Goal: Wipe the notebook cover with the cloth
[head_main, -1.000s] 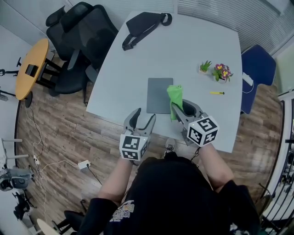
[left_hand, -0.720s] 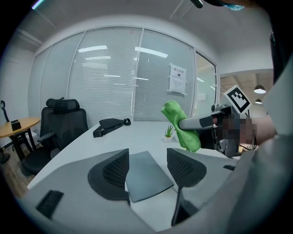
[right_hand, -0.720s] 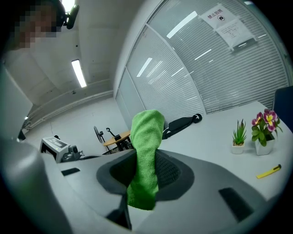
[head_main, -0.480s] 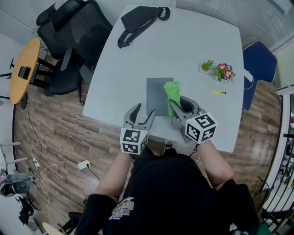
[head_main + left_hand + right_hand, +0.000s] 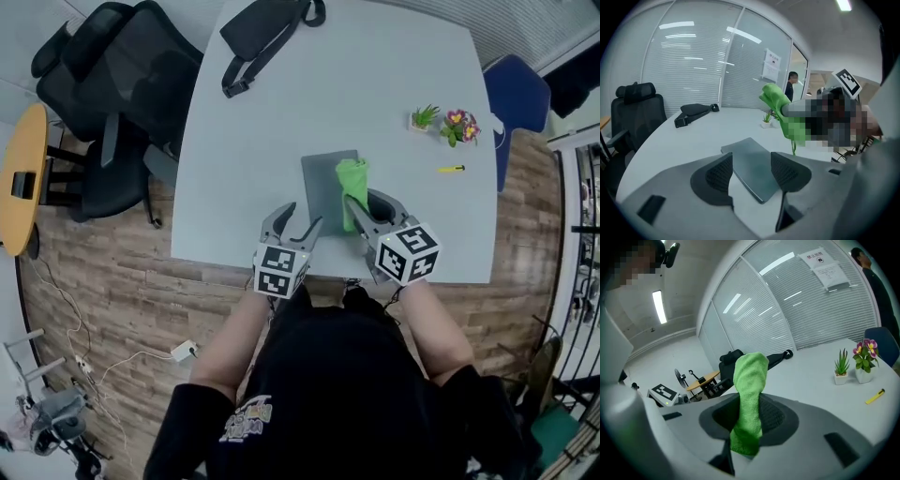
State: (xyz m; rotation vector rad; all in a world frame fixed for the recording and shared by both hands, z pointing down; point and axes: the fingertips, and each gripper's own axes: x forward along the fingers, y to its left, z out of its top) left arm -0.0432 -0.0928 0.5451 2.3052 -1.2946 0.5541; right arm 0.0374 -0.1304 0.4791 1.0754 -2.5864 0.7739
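While the right tongs (image 5: 362,199) are clamped on the green microfibre cloth (image 5: 352,178), I see no contact with the flat grey rectangular notebook (image 5: 322,189) yet.

Right gripper view: both pads pinch the cloth's lower part, and the rest sticks out past the tips as a loose roll. Head view puts that roll over the notebook's right edge. Left gripper view shows it up in the air, so I'd say it is above the cover, not on it.

Notebook lies closed and flat on the pale grey worktop (image 5: 394,103), near the front edge, right in front of me.

Left tongs (image 5: 302,217) are wide, with nothing between the 2 pads. Through the gap I see the notebook's near corner just beyond the tips, not touched.

Status, my read:
- Cloth grab is done, 0 wipe strokes confirmed.
- Cover looks uniform grey, with no smear or dust I can resolve, so I can't judge cleanliness from it.
- Left to do: lower the cloth onto the cover and sweep the full face, probably with the left tongs pinning the near corner so the notebook doesn't slide.

Black strap bag (image 5: 262,33) and yellow pen (image 5: 451,169) sit well apart from the notebook, out of the wipe path.
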